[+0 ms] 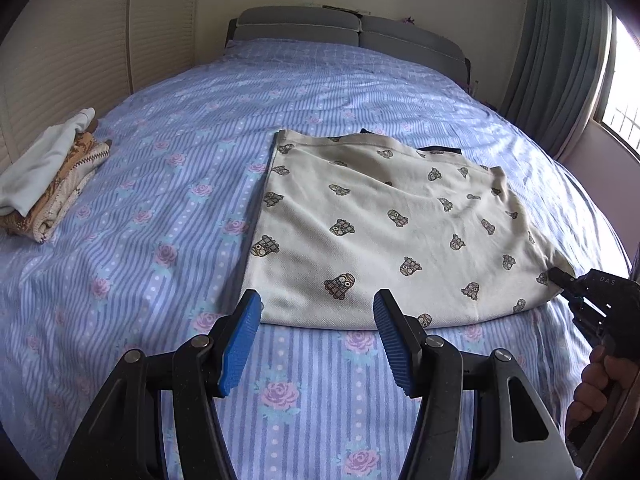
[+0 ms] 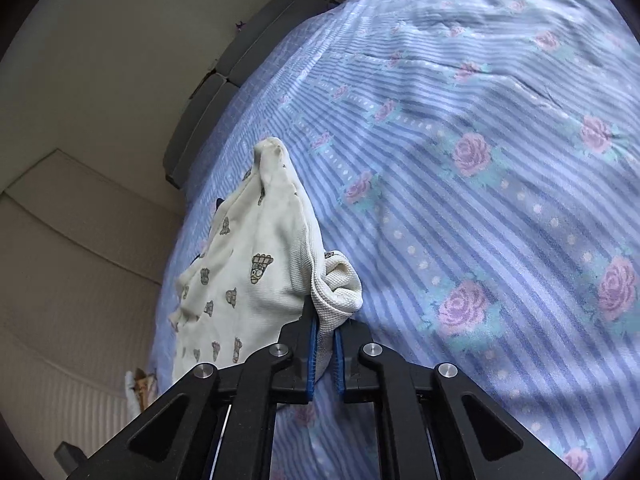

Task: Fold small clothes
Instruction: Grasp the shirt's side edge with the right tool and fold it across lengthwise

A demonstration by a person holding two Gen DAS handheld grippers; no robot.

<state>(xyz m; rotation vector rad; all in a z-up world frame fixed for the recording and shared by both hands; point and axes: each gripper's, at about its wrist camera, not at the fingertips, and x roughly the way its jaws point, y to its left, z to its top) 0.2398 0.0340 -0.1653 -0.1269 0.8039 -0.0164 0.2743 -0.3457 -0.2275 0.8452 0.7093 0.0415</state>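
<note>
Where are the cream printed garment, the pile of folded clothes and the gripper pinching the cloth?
Cream printed garment (image 1: 372,220), left wrist view, middle of its top layer.
Pile of folded clothes (image 1: 48,184), left wrist view, white top piece.
Right gripper (image 2: 325,344), right wrist view, between its fingertips.

Left gripper (image 1: 318,308): black linkage arms, silver round pivot screws, and two blue ribbed pads (image 1: 240,344) on tapered fingers. Right gripper (image 2: 325,354): the same build, black arms with triangular cut-outs, silver screws, blue pad edges. Its body carries faint pale lettering in the left wrist view. A bare hand (image 1: 596,388) shows; any sleeve is hidden.
</note>
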